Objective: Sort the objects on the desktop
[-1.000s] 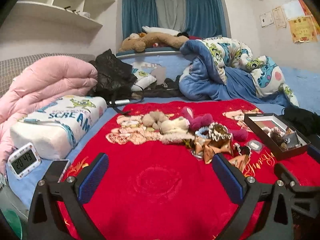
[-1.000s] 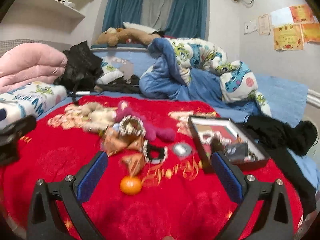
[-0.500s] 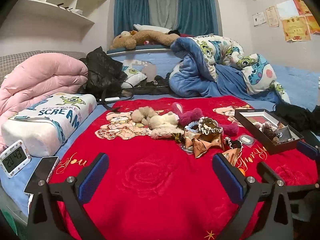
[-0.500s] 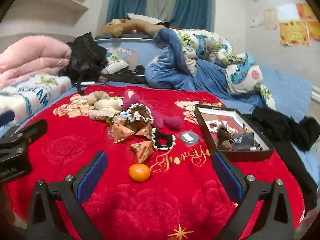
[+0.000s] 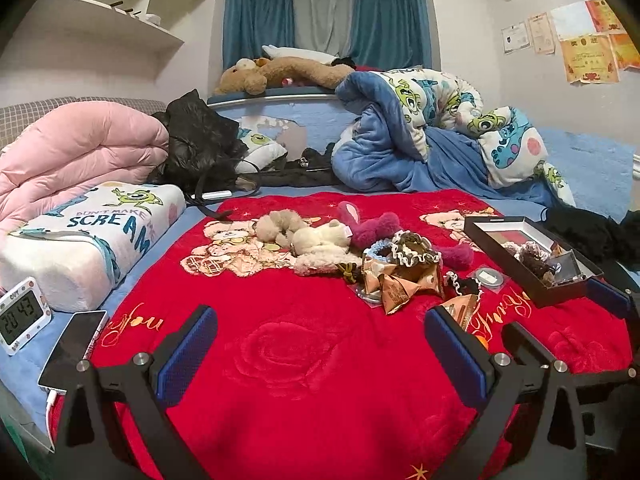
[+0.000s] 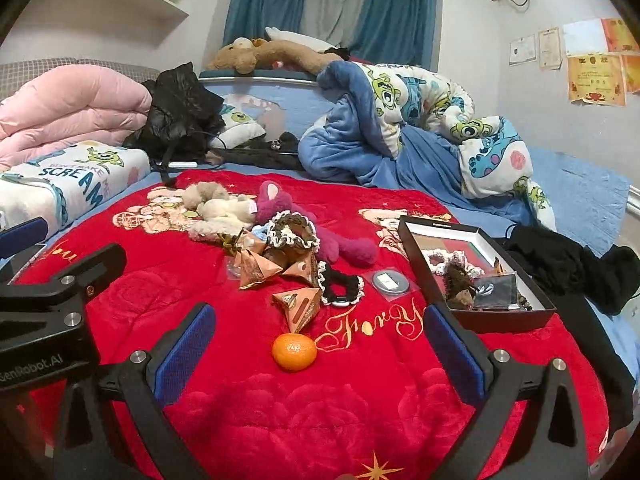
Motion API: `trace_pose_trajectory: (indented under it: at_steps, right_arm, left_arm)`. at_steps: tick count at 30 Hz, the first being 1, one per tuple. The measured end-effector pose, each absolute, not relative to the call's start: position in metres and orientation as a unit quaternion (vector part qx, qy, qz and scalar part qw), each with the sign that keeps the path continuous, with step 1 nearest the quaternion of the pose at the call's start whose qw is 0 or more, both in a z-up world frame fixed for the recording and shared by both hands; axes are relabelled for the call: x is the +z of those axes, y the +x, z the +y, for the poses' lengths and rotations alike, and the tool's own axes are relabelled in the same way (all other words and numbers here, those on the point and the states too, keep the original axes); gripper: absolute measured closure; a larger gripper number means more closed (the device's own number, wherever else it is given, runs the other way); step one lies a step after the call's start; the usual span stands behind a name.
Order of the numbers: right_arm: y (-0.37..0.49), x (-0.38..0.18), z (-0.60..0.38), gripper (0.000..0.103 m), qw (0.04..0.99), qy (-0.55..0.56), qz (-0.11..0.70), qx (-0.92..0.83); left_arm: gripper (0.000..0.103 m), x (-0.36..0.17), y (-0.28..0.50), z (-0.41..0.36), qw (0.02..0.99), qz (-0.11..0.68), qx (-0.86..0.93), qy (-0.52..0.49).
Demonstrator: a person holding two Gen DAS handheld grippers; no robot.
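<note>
Both the left gripper [image 5: 320,344] and the right gripper [image 6: 318,344] hover with jaws wide apart and hold nothing. Bare red blanket [image 6: 280,412] lies under them. Just ahead sits the orange [image 6: 294,351], round. Farther on is the snack packets pile [image 6: 276,264]; on the right the black box [image 6: 504,320] runs long near-to-far.

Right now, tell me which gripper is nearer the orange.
Right. The orange lies just ahead of the open right gripper, between its fingers' line. The left gripper sits off to the orange's left, with only a sliver of it showing past its right finger.
</note>
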State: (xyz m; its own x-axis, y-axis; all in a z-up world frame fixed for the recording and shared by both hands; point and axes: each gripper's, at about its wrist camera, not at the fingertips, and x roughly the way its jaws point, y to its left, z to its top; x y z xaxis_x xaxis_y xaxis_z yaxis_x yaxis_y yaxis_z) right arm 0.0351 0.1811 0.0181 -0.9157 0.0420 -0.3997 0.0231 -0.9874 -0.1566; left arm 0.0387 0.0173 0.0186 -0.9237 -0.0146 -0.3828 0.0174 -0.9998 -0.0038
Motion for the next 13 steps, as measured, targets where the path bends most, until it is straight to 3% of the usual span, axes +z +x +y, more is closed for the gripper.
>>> trace_pose_trajectory:
  at_steps: [13]
  right_arm:
    - [0.031, 0.0165, 0.1756, 0.0, 0.001, -0.206, -0.085, 0.975]
  left_arm:
    - [0.0, 0.0136, 0.0328, 0.0148, -0.01, 0.013, -0.98, 0.198]
